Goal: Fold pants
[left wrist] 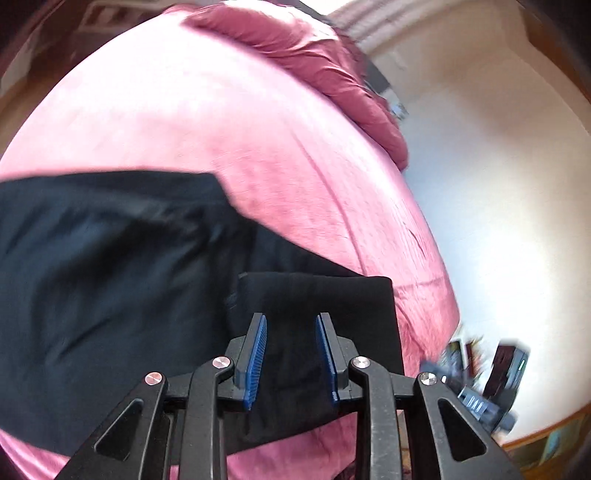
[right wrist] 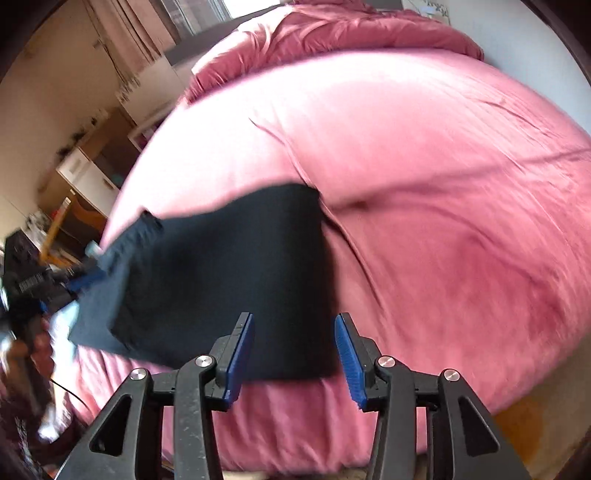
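Note:
Black pants [left wrist: 110,266] lie spread on a pink bed [left wrist: 184,110], with a folded-over layer [left wrist: 317,295] nearest the camera. My left gripper [left wrist: 291,321] hovers open above that folded layer, its blue pads apart and not pressing on the cloth. In the right wrist view the pants [right wrist: 229,266] form a dark folded block near the bed's front edge. My right gripper [right wrist: 293,321] is open over the block's near edge, nothing pinched. The left gripper [right wrist: 85,277] appears blurred at the pants' left corner. The right gripper [left wrist: 480,391] shows blurred at the lower right.
A crumpled pink duvet [right wrist: 369,29] is bunched at the bed's far end. The wrinkled pink sheet [right wrist: 443,184] spreads to the right of the pants. Wooden and white furniture [right wrist: 85,177] stands beyond the bed's left side. Pale floor [left wrist: 498,184] lies past the other side.

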The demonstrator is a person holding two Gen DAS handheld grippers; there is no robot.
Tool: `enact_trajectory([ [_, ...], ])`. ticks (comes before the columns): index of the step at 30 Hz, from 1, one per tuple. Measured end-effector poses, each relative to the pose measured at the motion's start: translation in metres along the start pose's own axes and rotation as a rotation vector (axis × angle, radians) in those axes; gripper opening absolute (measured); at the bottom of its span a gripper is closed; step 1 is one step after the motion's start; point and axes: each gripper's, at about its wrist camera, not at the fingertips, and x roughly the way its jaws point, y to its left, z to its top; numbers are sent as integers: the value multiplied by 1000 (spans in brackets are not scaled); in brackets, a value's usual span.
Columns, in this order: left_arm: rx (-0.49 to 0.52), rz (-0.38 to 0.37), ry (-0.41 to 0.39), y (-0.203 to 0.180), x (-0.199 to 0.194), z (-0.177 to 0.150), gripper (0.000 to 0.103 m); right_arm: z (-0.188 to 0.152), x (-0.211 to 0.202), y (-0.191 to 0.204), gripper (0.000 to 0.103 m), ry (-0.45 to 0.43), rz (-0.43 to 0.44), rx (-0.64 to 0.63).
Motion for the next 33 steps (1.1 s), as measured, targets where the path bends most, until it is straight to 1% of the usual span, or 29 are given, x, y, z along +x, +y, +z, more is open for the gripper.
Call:
enact_trajectory([
  [3,56,15,22,-16,15,2,28,28,14,14,47,-27,27,5],
  [4,76,29,34,-21,23,1,28,33,20,20,49,-29,29,10],
  [5,86,41,49,-27,33,0,28,40,28,22,50,-31,30,17],
  [7,92,75,83,-26,45,-4,28,52,45,26,51,-21,37,38],
  [9,95,126,118,-18,55,-11,28,57,65,25,51,11,26,57],
  [10,90,142,134,-17,64,-22,28,57,78,21,51,37,1,65],
  [11,79,151,155,-11,70,-27,27,55,82,22,51,54,-10,70],
  [12,73,152,162,-7,74,-33,27,54,94,20,51,89,-20,72],
  [13,69,155,151,-2,73,-37,23,54,101,19,51,108,-30,67],
  [14,64,156,144,1,74,-38,19,52,107,18,51,110,-40,60],
  [15,53,153,142,2,75,-39,19,51,108,20,51,106,-50,51],
  [17,23,139,138,9,70,-36,18,49,109,28,51,98,-84,5],
  [19,27,145,127,10,59,-35,17,46,106,32,52,90,-96,-18],
  [21,59,167,109,4,50,-36,18,46,103,32,52,82,-99,-26],
  [24,91,204,78,-9,40,-36,21,43,93,38,53,53,-110,-44],
  [26,98,220,47,-13,25,-37,25,38,79,44,55,15,-123,-59],
  [28,84,240,27,-11,15,-38,26,35,71,49,55,-7,-124,-71],
  [30,54,257,18,-4,5,-42,26,26,57,57,55,-31,-104,-85],
  [32,26,263,13,4,-4,-44,26,16,48,69,55,-33,-61,-108],
  [33,16,273,9,6,-7,-46,26,8,45,77,55,-25,-23,-122],
])
